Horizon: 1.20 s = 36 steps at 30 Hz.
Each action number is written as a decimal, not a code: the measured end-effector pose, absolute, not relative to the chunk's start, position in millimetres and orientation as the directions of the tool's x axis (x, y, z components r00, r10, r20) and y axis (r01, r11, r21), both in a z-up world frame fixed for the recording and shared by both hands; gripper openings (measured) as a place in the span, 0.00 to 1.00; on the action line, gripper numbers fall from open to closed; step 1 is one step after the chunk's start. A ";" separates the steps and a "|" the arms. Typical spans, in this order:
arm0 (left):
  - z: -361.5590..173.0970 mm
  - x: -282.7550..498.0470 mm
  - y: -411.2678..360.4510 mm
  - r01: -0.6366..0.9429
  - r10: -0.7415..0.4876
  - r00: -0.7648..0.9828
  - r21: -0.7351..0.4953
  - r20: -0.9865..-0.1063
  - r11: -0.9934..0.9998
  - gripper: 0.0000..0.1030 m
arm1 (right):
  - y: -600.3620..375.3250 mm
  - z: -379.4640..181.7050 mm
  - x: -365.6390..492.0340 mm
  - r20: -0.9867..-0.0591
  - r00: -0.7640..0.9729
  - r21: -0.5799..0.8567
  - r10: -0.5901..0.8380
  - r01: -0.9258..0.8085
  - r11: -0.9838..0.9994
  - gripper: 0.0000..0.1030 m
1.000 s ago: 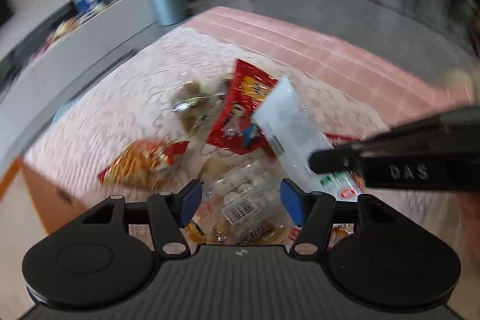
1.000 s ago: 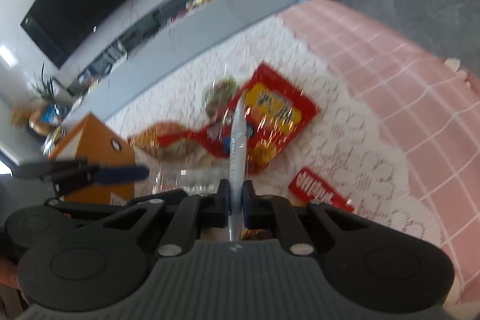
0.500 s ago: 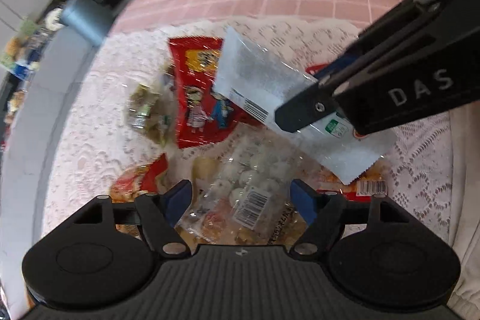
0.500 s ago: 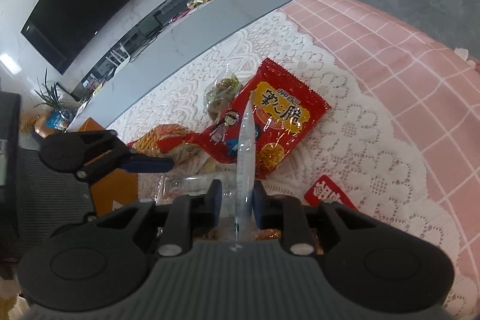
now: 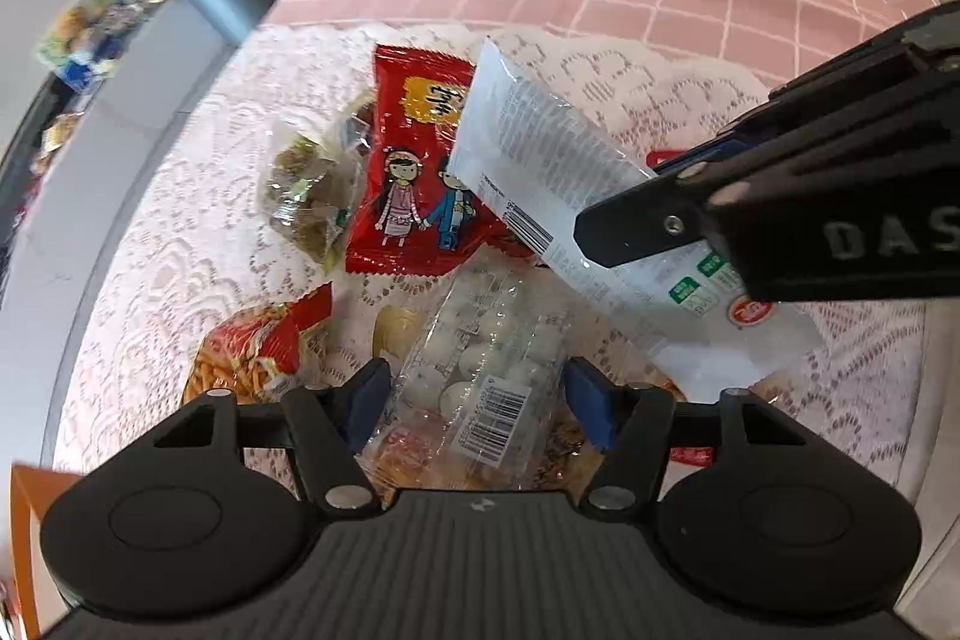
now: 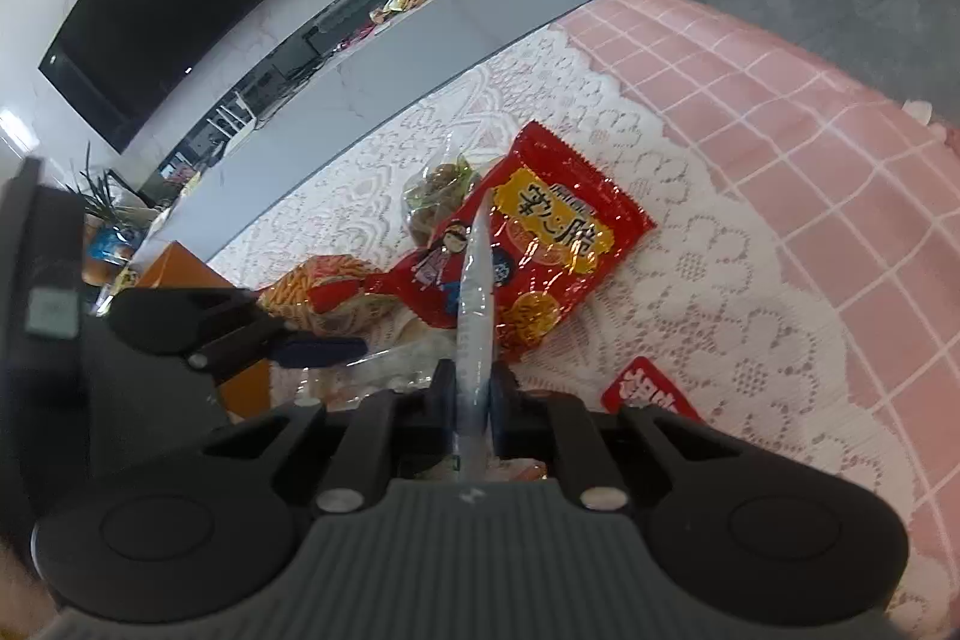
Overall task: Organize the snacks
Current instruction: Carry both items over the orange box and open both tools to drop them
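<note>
The left gripper (image 5: pixel 477 403) stands spread over a clear packet of white round sweets (image 5: pixel 480 370). Its blue pads flank the wrapper without pressing it, and the jaws have just been closing in from a wider gape. Compared with a second ago, these tongs have dropped and rolled, so the packet now lies squarely between the pads instead of below them. That looks like the approach to a pick, with the squeeze not yet made.

Just to their right, the right gripper (image 6: pixel 473 394) is pressed together on a flat white pouch (image 5: pixel 558 172). The pinch slackened briefly and has just tightened again. The pouch hangs clear of the heap in the same place as before.

Beyond both sets of tongs lie a red bag with cartoon figures (image 5: pixel 414 172), a clear bag of brownish pieces (image 5: pixel 306 196) left of it, and an orange-red bag of sticks (image 5: pixel 258 352) nearest the left pad. All rest on the lace cloth (image 5: pixel 150 268).

An orange box (image 6: pixel 174 268) sits to the left tongs' near left. I take it for the destination, though nothing confirms that.
</note>
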<state>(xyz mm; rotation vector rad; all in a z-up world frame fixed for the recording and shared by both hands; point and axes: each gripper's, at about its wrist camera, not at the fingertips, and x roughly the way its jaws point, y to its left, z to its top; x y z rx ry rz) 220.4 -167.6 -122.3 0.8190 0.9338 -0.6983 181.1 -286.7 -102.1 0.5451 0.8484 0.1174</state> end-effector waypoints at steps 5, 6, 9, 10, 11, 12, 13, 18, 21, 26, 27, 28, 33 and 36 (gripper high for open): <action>-109.7 212.4 -152.4 0.704 -0.195 0.487 0.251 -0.851 0.665 0.67 | -283.0 -96.0 177.6 -0.674 0.678 0.474 0.292 0.095 0.875 0.06; -104.4 210.3 -147.3 0.676 -0.201 0.502 0.236 -0.841 0.698 0.67 | -282.6 -93.9 176.1 -0.669 0.686 0.467 0.286 0.089 0.880 0.06; -87.2 206.9 -129.4 0.583 -0.220 0.540 0.173 -0.813 0.794 0.66 | -279.6 -86.9 170.7 -0.650 0.709 0.445 0.274 0.063 0.893 0.06; -81.5 205.4 -122.3 0.548 -0.227 0.554 0.145 -0.801 0.824 0.66 | -278.3 -85.0 169.4 -0.644 0.716 0.438 0.270 0.055 0.898 0.06; -75.1 203.8 -114.0 0.517 -0.249 0.565 0.102 -0.787 0.850 0.65 | -277.0 -83.4 168.5 -0.640 0.721 0.429 0.266 0.049 0.902 0.06; -68.7 202.1 -107.6 0.497 -0.270 0.567 0.062 -0.778 0.866 0.65 | -276.0 -83.0 168.5 -0.641 0.721 0.421 0.263 0.044 0.906 0.06; -63.3 201.3 -100.6 0.473 -0.288 0.568 0.019 -0.771 0.881 0.65 | -274.6 -82.8 168.5 -0.644 0.719 0.414 0.262 0.039 0.910 0.06; -39.2 187.7 -78.7 0.380 -0.292 0.609 -0.052 -0.738 0.924 0.65 | -271.3 -76.4 163.0 -0.630 0.737 0.380 0.245 0.017 0.925 0.06; -26.8 179.4 -64.3 0.341 -0.300 0.616 -0.096 -0.728 0.935 0.65 | -265.5 -68.2 154.7 -0.623 0.754 0.319 0.207 0.003 0.948 0.06; -10.8 167.4 -40.2 0.277 -0.283 0.633 -0.131 -0.721 0.952 0.65 | -253.5 -51.2 137.7 -0.605 0.779 0.247 0.167 -0.015 0.969 0.05; -8.0 166.9 -36.3 0.266 -0.282 0.636 -0.139 -0.718 0.954 0.65 | -250.6 -47.2 134.7 -0.600 0.781 0.250 0.172 -0.021 0.968 0.05; -4.7 166.0 -32.3 0.256 -0.282 0.640 -0.148 -0.715 0.955 0.65 | -246.6 -42.3 131.4 -0.592 0.784 0.257 0.184 -0.032 0.966 0.05; 8.8 160.0 -11.6 0.221 -0.283 0.675 -0.180 -0.681 0.959 0.65 | -218.4 -12.2 121.3 -0.545 0.805 0.248 0.233 -0.110 0.963 0.05; 14.6 156.8 5.5 0.190 -0.277 0.695 -0.203 -0.664 0.961 0.65 | -199.3 4.4 120.5 -0.522 0.814 0.239 0.254 -0.146 0.960 0.05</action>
